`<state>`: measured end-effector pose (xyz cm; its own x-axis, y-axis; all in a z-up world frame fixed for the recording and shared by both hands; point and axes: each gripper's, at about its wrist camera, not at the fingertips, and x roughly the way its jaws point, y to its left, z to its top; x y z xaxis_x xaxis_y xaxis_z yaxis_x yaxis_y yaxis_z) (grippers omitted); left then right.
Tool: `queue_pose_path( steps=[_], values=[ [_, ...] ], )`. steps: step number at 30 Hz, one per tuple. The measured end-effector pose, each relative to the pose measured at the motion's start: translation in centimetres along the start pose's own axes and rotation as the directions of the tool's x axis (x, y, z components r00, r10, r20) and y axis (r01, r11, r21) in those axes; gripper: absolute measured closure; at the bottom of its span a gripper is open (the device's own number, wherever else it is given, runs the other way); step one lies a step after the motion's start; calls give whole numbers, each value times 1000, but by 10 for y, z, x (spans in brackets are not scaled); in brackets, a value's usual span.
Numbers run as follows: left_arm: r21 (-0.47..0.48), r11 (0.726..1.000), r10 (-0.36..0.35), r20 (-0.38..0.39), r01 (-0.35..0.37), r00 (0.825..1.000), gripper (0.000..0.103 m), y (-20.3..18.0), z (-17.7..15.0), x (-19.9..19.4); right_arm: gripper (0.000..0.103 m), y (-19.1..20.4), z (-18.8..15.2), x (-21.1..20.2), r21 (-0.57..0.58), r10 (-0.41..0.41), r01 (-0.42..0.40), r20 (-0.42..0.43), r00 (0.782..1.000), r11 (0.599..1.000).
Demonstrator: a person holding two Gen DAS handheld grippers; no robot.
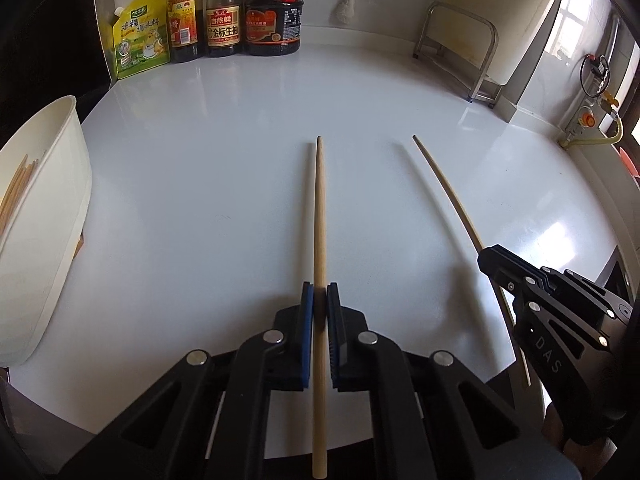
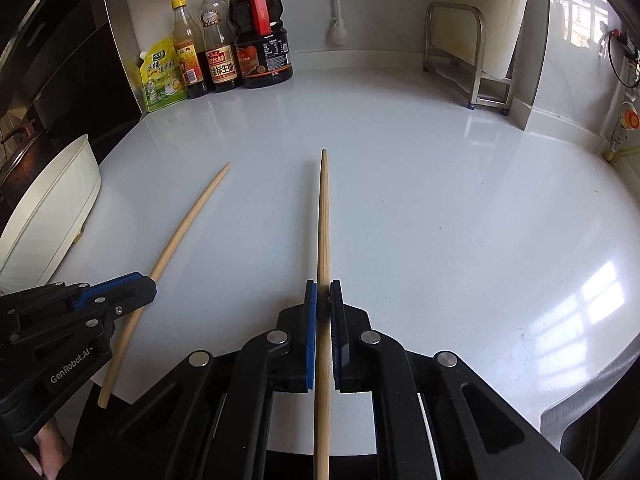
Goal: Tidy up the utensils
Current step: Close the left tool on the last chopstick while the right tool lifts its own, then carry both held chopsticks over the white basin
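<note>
Two wooden chopsticks, one per gripper, both held above the white counter (image 1: 200,160), tips pointing toward the back wall. Left gripper (image 1: 320,300): fingers clamped on the left chopstick (image 1: 319,220). Right gripper (image 2: 323,296): fingers clamped on the right chopstick (image 2: 323,220). White holder (image 1: 44,220) at far left, chopsticks inside. Sauce bottles (image 1: 224,16) and seasoning pouch (image 1: 140,40) along the back.

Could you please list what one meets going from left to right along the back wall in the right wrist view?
Yellow pouch → yellow-capped bottle → soy sauce bottle → dark jug → metal rack.
</note>
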<state>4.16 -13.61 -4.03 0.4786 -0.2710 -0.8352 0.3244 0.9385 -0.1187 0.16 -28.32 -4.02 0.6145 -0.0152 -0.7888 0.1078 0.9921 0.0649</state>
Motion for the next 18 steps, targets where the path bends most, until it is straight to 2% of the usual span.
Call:
queue_pose_path(
  steps=[6,11,18],
  values=[
    [-24,1000,-19,50,20,999,96,28,3,-32,97,23,9,-16,16,39,-39,42,998,999],
    [-45,999,-10,119,15,993,96,65,4,-70,97,61,26,-33,-10,119,-119,94,988,993],
    [-139,987,109,206,-81,972,96,151,3,-120,97,155,61,-42,-108,278,-264,138,951,958]
  ],
)
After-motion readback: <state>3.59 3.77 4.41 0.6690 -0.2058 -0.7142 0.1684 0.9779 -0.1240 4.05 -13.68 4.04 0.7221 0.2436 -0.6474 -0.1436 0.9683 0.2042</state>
